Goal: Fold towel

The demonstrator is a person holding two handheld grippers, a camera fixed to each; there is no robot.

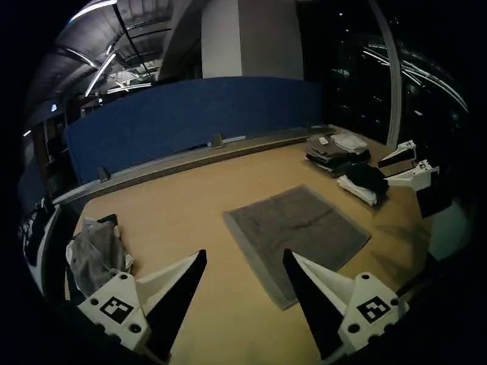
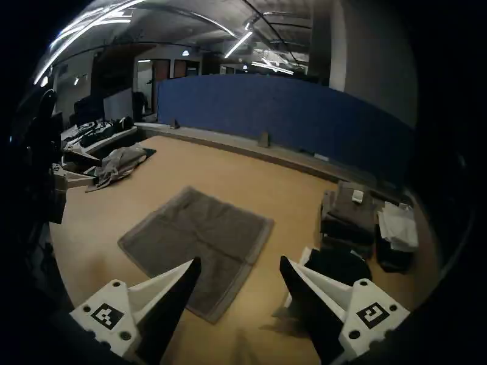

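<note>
Claws near the counter's [image 1: 182, 201] front edge: left claw [image 1: 243, 252] and right claw [image 2: 240, 259] both gape wide, holding nothing. Beyond them, mid-counter, a grey towel [image 1: 298, 228] lies spread flat, faintly creased. Farther off, folded stacks [image 1: 338, 152] sit before a blue partition [image 1: 195, 115].

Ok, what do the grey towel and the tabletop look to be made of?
Grey towel: soft matte cloth, probably terry cotton, with a flatter hemmed border. Tabletop: smooth tan wood-look board, perhaps laminate, with a low sheen.

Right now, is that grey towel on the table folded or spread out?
Spread out: the grey towel lies flat as one open rectangle.
</note>
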